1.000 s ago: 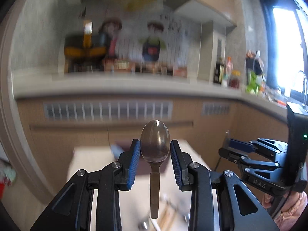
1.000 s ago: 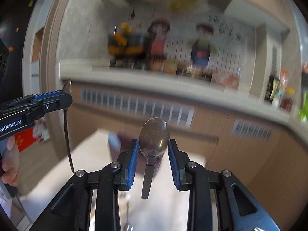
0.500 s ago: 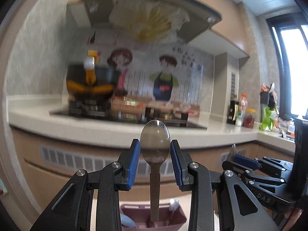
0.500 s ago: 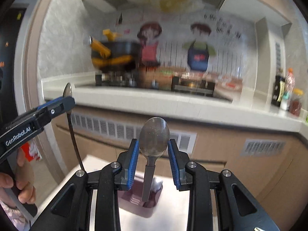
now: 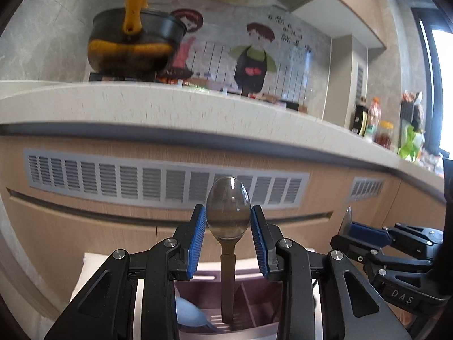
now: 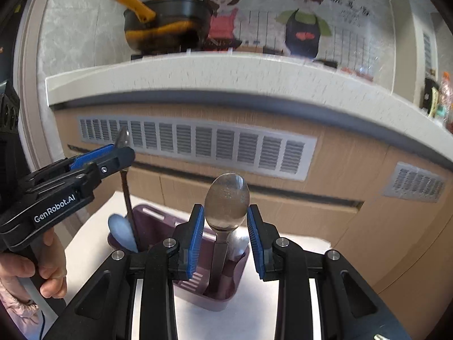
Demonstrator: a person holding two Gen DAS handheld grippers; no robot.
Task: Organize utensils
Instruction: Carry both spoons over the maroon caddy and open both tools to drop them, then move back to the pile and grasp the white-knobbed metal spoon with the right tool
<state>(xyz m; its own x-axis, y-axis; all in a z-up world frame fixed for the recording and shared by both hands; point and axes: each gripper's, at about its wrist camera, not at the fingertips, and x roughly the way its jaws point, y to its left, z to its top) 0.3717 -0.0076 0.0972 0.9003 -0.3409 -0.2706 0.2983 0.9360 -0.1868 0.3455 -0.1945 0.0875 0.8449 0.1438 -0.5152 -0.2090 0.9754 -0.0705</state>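
My left gripper point(image 5: 227, 222) is shut on the bowl of a metal spoon point(image 5: 228, 206), held upright. Its handle hangs down into a mauve utensil caddy point(image 5: 249, 291), where a light blue spoon point(image 5: 189, 315) lies. My right gripper point(image 6: 225, 221) is shut on the bowl of a second metal spoon point(image 6: 226, 199), whose handle reaches into the caddy's point(image 6: 154, 228) near compartment. In the right wrist view the left gripper point(image 6: 114, 155) stands at the left. Its spoon handle point(image 6: 128, 195) dips in beside the blue spoon point(image 6: 121, 232). The right gripper point(image 5: 355, 232) shows at the right of the left wrist view.
The caddy stands on a white table point(image 6: 254, 308) in front of a wood cabinet with grey vents point(image 6: 198, 144). A pale counter point(image 6: 226, 70) above carries a black and yellow pot point(image 6: 167, 25). A white spoon point(image 6: 237, 245) sits in the caddy. A person's hand point(image 6: 48, 269) grips the left tool.
Both grippers have come forward and down with their spoons. The caddy, small and far below before, now lies right under them, and both handles reach into it.
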